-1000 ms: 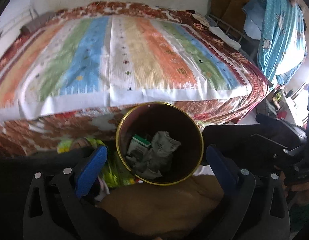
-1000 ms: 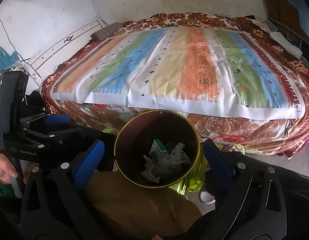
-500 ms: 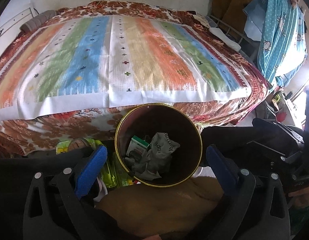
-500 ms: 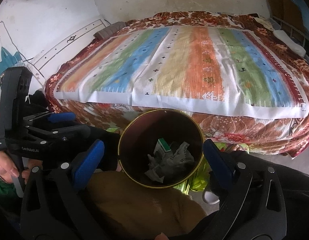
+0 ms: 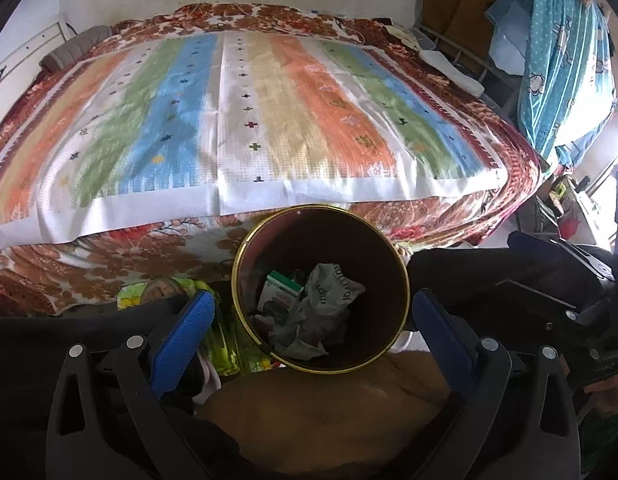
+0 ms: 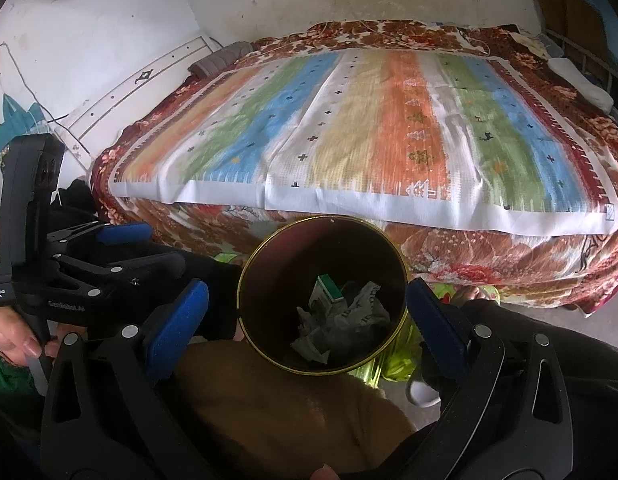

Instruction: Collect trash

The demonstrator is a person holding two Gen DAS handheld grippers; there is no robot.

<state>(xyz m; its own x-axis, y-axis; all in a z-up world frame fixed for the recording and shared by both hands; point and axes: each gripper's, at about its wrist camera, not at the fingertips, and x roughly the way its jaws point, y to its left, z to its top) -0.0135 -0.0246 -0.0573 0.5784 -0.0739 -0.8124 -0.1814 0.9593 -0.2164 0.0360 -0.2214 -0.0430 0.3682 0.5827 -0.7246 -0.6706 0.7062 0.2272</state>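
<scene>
A dark round bin (image 5: 349, 240) with a gold rim stands in front of the bed, seen from above in both wrist views. Inside lie crumpled grey paper (image 5: 329, 292) and a small green-and-white box (image 5: 279, 292). My left gripper (image 5: 313, 306) hangs open over the bin's mouth, nothing between its blue pads. My right gripper (image 6: 309, 294) is also open and empty above the same bin (image 6: 329, 248), over the paper (image 6: 357, 312) and box (image 6: 325, 292). Each gripper shows in the other's view: left gripper (image 6: 89, 264), right gripper (image 5: 549, 280).
A bed with a striped cloth (image 5: 269, 120) fills the space behind the bin. Brown fabric (image 5: 329, 412) lies just below the bin. A yellow-green plastic bag (image 6: 393, 360) sits on the floor beside it. Hanging clothes (image 5: 561, 60) crowd the right. A hand (image 6: 13, 340) holds the left gripper.
Both views have shifted slightly, showing more of the bed and wall. The bin and its contents stay put, and both grippers remain open.
</scene>
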